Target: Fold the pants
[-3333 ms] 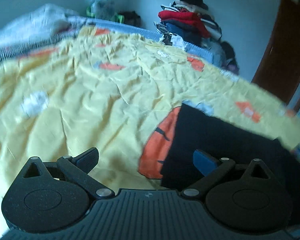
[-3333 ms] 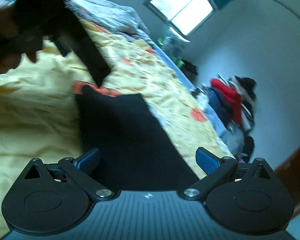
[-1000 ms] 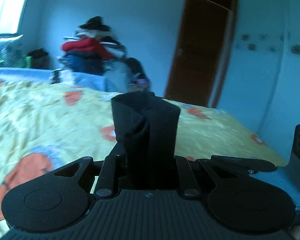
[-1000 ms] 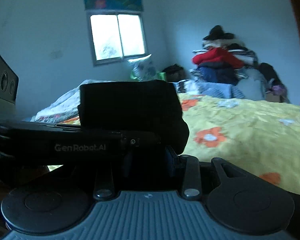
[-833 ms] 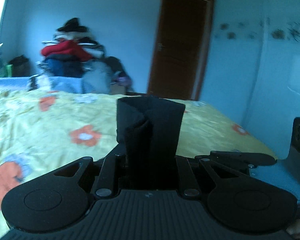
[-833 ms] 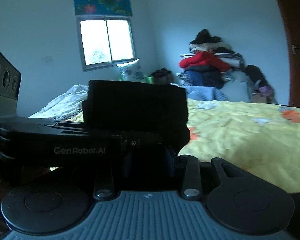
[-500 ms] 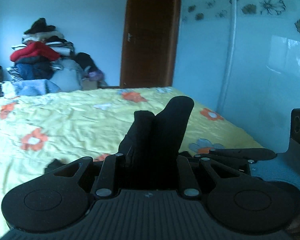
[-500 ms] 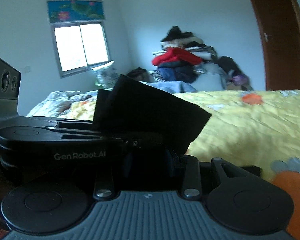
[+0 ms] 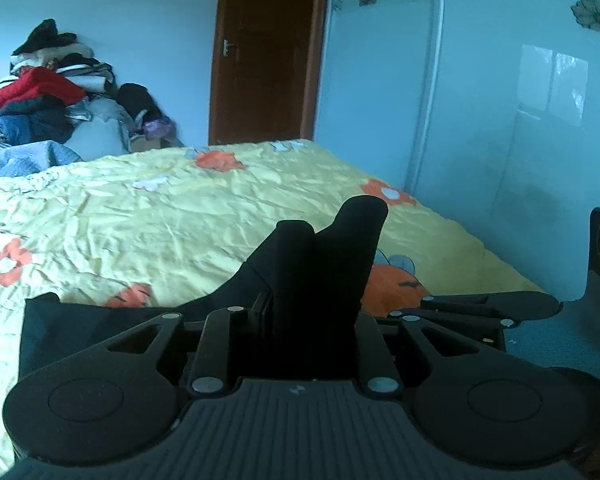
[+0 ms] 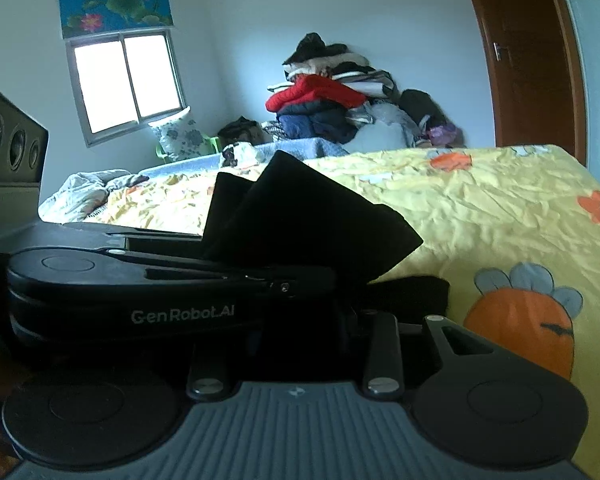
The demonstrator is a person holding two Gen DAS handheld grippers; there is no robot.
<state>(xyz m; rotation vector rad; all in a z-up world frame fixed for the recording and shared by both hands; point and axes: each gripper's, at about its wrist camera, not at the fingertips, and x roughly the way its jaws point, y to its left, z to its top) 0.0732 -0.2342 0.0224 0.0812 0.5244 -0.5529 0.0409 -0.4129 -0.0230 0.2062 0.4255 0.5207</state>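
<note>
We have the black pants point(image 9: 320, 264) bunched between the jaws of our left gripper point(image 9: 300, 320), which are opening with the cloth between them and, as far as we can see, pinched; the rest trails down to the bed point(image 9: 140, 216) near its foot edge. Our right gripper point(image 10: 300, 320) is clamped on another fold of the pants point(image 10: 312, 216), just beside the left gripper point(image 10: 160, 280). The fingertips of both grippers are buried in dark cloth and hard to make out.

yellow bedspread point(image 9: 148, 216) | clothes pile point(image 10: 328, 100) | brown door point(image 9: 260, 52) | window point(image 10: 126, 80)
</note>
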